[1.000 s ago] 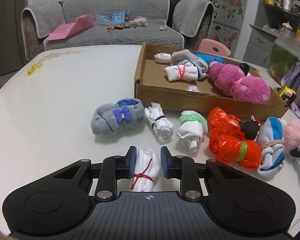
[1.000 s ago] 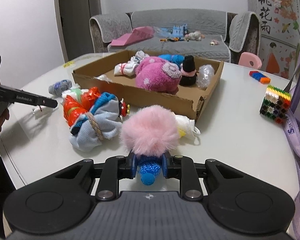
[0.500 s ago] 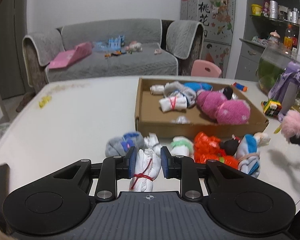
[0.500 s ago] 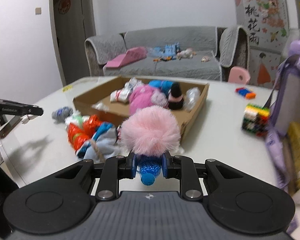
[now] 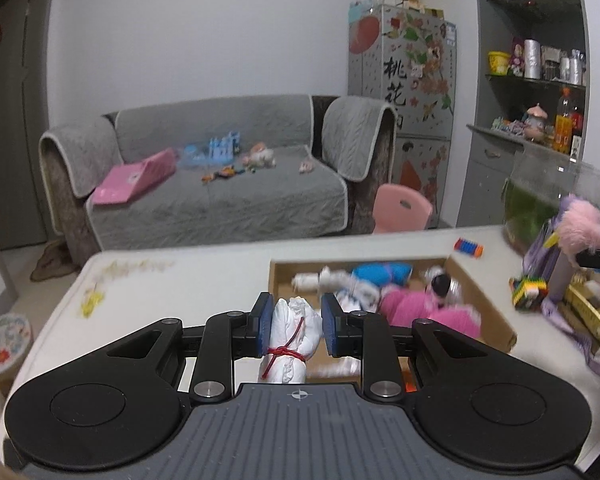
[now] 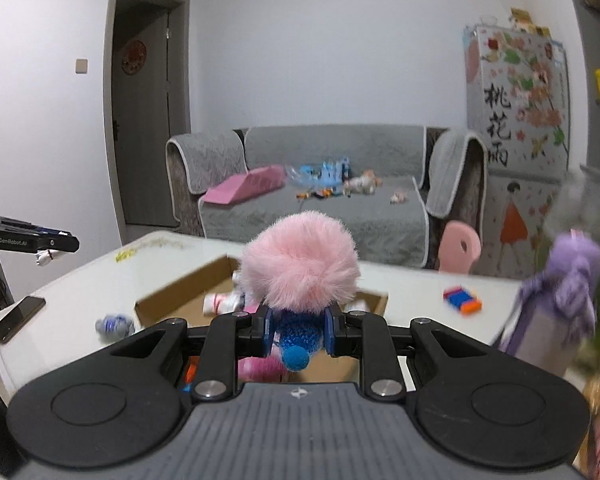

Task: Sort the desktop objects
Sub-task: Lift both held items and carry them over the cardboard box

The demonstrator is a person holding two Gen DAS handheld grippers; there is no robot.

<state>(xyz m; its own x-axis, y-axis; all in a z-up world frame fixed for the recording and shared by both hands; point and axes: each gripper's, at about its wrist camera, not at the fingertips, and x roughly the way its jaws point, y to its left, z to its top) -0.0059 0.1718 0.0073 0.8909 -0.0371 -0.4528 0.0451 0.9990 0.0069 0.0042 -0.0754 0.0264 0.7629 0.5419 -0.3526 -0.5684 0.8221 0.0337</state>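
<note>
My left gripper is shut on a white rolled sock bundle tied with red string, held high above the table. The cardboard box lies ahead and to the right, with a pink plush bundle, a blue bundle and white rolls inside. My right gripper is shut on a blue toy with a pink pompom, also lifted above the box. The pompom shows at the right edge of the left wrist view. The left gripper shows at the left of the right wrist view.
A grey sock bundle and a phone lie on the white table. A blue-orange block, a colourful cube, a purple bag and a fish bowl stand right. A sofa is behind.
Both grippers have risen and tilted up with their loads. The table items in front of the box have dropped out of sight below the grippers.
</note>
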